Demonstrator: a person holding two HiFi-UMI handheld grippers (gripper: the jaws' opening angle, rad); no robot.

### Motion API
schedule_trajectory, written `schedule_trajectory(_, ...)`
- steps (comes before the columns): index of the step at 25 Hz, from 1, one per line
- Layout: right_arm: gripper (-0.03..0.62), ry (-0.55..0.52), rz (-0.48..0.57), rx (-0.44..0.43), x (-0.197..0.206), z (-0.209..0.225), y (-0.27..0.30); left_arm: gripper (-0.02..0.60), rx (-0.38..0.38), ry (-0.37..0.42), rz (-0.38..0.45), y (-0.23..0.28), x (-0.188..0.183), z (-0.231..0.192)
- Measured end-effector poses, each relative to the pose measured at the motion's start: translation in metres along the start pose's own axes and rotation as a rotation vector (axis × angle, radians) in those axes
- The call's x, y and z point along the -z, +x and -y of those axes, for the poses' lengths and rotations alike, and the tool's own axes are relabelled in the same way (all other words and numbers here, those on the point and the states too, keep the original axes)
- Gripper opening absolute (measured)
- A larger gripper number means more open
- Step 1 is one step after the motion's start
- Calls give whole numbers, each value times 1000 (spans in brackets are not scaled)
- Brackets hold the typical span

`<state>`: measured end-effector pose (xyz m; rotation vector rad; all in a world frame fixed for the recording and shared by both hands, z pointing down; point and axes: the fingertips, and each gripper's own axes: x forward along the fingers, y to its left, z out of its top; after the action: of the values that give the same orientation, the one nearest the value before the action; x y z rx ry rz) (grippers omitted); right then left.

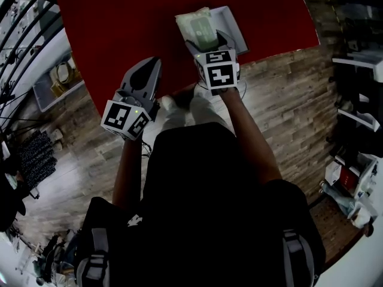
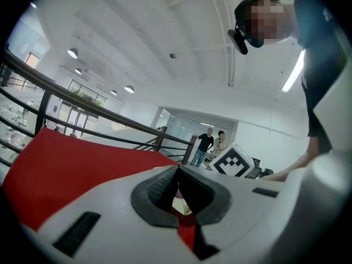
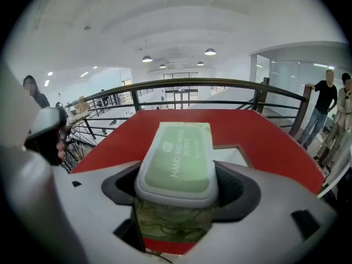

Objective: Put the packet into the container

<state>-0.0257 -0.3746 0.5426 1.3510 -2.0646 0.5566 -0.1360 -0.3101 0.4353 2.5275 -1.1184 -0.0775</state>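
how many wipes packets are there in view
1. The wipes packet is clamped in the right gripper, by the white container on the red table. The container's inside is partly hidden, so another could lie there.

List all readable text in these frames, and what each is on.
"HAND AND ... WIPES": on the packet lid; the word in between is blurred.
A small line under it: too small to read.
On the marker cubes: square patterns only, no words.
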Motion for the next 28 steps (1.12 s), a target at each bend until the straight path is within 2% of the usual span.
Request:
schedule_trajectory(9, 385, -39, -23, 20, 4, 73, -9, 8, 54, 7, -13, 42, 5, 22)
schedule_trajectory(15, 385, -52, -68, 15, 19, 107, -6, 8, 68, 12, -21, 59, 10, 32)
schedule_trajectory(28, 385, -24, -97, -26, 34, 111, 18, 8, 34, 10, -35, 71, 13, 28)
